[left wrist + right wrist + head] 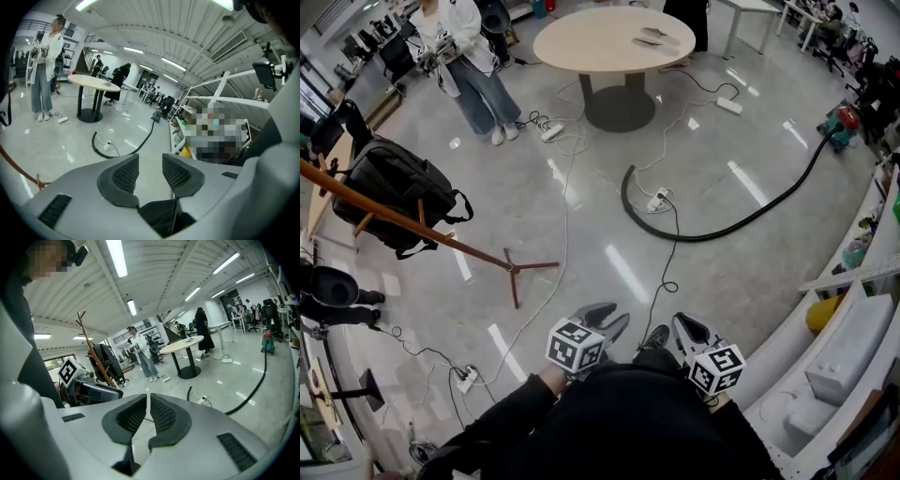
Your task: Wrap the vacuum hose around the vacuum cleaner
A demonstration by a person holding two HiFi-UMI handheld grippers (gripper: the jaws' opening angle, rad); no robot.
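the black vacuum hose lies loose on the glossy floor, none of it wound on anything. it sweeps in one long curve from its free end, just beside a white power strip, out to the vacuum cleaner, a small teal and red body standing at the far right of the head view. thin white cables trail across the floor around the strip. beyond the hose stands a round worktop on a dark pedestal with a couple of flat items on it, and a person in a pale top and jeans stands to its left. a wooden coat rack slants across the left side with a black backpack hanging on it. both tongs are low at the near edge of the head view, close to the wearer's dark sleeves and well apart from the hose. the left tongs are spread a little, with only floor showing in the gap. the right tongs are pressed almost together and pinch nothing.
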